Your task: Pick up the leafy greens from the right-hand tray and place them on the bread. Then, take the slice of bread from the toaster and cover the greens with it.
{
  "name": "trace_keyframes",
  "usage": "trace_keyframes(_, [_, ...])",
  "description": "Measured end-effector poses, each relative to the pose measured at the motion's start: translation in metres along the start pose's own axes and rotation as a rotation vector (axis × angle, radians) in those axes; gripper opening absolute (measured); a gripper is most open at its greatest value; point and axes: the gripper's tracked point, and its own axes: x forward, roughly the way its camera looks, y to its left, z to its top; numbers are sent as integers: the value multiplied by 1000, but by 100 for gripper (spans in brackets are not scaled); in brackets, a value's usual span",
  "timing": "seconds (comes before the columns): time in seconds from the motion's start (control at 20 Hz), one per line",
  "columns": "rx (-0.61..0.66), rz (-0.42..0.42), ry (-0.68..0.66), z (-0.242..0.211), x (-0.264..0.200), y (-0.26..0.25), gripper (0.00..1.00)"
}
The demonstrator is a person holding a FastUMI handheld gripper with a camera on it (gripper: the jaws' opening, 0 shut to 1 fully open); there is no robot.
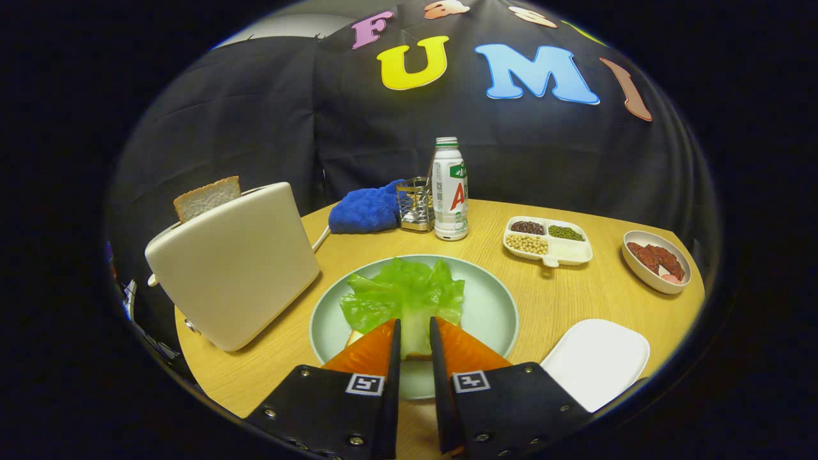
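Observation:
Leafy greens (pixel 402 291) lie spread over a slice of bread (pixel 353 337) on a pale green plate (pixel 495 306); a corner of the bread peeks out beside the left finger. My gripper (pixel 415 327) hovers over the near edge of the greens. Its fingers stand a narrow gap apart, and the pale stem of the greens shows in that gap without being pinched. Left of the plate stands a cream toaster (pixel 236 262) with a second slice of bread (pixel 208 197) sticking up from its slot. A white tray (pixel 594 361) sits to the right of the fingers, with nothing on it.
Beyond the plate stand a white bottle (pixel 450 191), a small metal holder (pixel 415 204) and a blue cloth (pixel 367 207). A divided dish of beans (pixel 549 241) and a bowl of meat (pixel 657 260) sit at the far right. The round wooden table (pixel 268 364) ends close behind the toaster.

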Motion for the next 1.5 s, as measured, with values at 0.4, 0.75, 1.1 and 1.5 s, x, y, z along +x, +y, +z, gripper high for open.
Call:
trace_keyframes(0.4, [-44,-57,-175,34,-44,8,67])
trace_keyframes(0.75, [1,-6,-355,88,-91,70,69])
trace_keyframes(1.1, [-22,63,-389,112,-101,155,73])
trace_keyframes(1.5, [-116,135,-404,128,-89,259,75])
